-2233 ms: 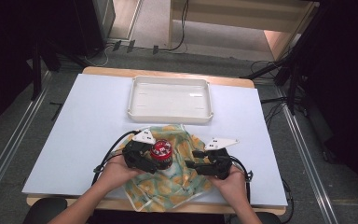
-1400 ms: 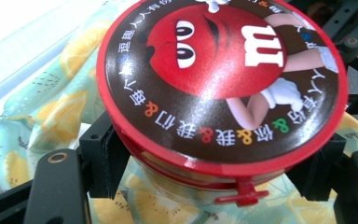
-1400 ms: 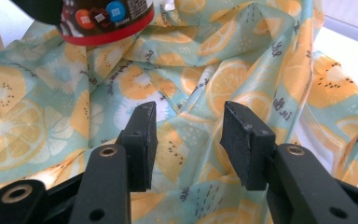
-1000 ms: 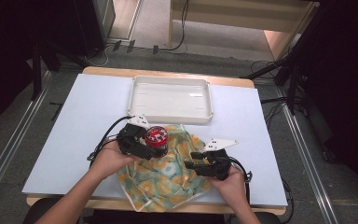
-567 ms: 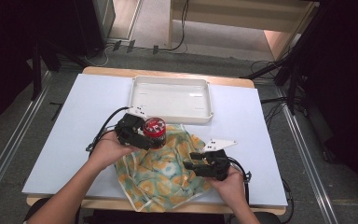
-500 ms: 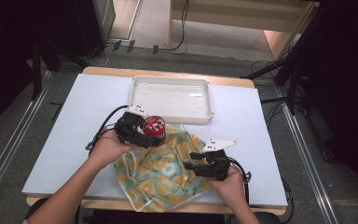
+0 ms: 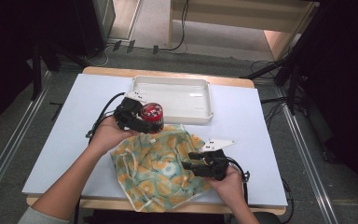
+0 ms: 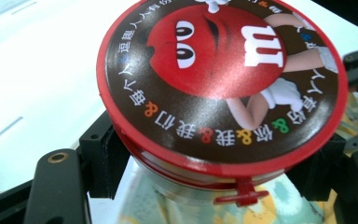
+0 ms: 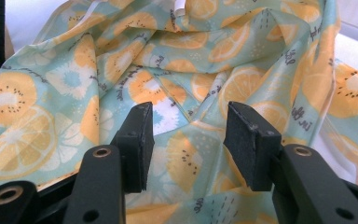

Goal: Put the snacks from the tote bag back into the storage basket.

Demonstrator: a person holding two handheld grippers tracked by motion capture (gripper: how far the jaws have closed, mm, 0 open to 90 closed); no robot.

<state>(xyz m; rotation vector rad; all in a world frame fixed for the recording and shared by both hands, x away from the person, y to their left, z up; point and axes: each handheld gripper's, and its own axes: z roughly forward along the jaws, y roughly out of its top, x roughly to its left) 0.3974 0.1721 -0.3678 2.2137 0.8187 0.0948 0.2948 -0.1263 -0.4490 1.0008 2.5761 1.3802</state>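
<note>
My left gripper (image 7: 145, 120) is shut on a round red-lidded candy tin (image 7: 151, 113), held above the table's near side of the white tray (image 7: 172, 100). In the left gripper view the tin (image 8: 221, 81) sits clamped between the two black jaws, its lid showing a red cartoon face. A crumpled cloth with orange-slice print (image 7: 158, 168) lies on the table in front of the person. My right gripper (image 7: 192, 162) rests on the cloth's right part, open. In the right gripper view its pads (image 9: 139, 140) stand apart over the cloth (image 9: 186, 60) with nothing between them.
The white tray lies empty at the far middle of the light blue table top (image 7: 70, 130). Cables trail from both grippers. Dark floor, rails and stands surround the table. The table's near edge (image 7: 98, 204) is just beyond the cloth.
The left gripper has lifted the tin off the cloth and carried it away from the person, up to the tray's near edge. The right gripper stayed on the cloth.
</note>
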